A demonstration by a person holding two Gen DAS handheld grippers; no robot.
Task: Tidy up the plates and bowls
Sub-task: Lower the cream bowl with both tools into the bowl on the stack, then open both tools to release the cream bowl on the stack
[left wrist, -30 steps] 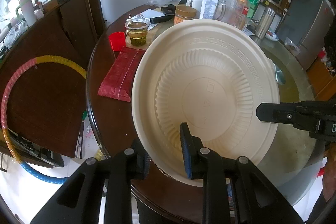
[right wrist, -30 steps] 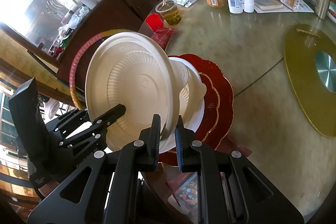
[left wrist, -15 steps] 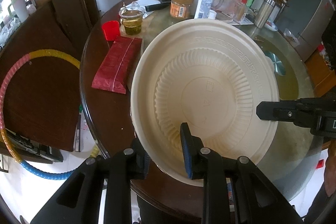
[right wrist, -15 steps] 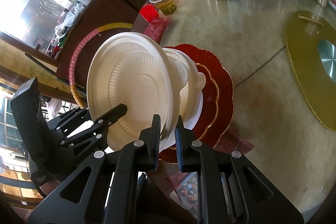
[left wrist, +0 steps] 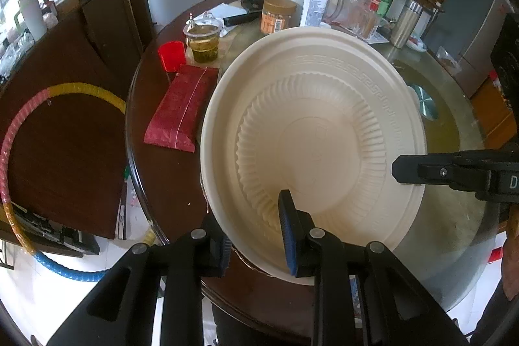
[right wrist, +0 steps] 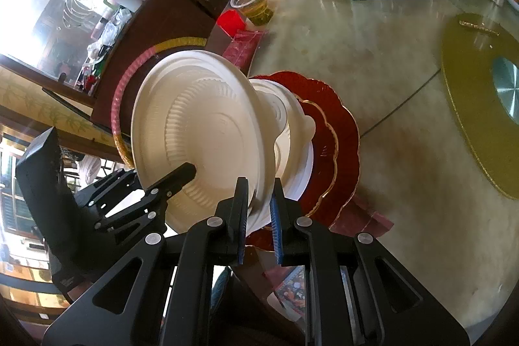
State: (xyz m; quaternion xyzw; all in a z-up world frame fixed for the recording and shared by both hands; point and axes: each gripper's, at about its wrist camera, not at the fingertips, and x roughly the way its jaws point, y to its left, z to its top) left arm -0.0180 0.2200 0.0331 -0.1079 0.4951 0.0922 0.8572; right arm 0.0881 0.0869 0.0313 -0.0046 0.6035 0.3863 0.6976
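Grippers are both clamping the cream plastic plate [left wrist: 311, 132]: the left gripper [left wrist: 256, 242] is pinching its near rim, the right gripper [right wrist: 258, 216] its side rim; the plate is tilting steeply on edge above the stack, underside toward the left camera. Directly behind it, a cream bowl [right wrist: 285, 115] is sitting on red scalloped plates [right wrist: 343, 138] at the round table's [right wrist: 389, 60] near edge; the plate is looking light, ribbed, with a key-pattern border.
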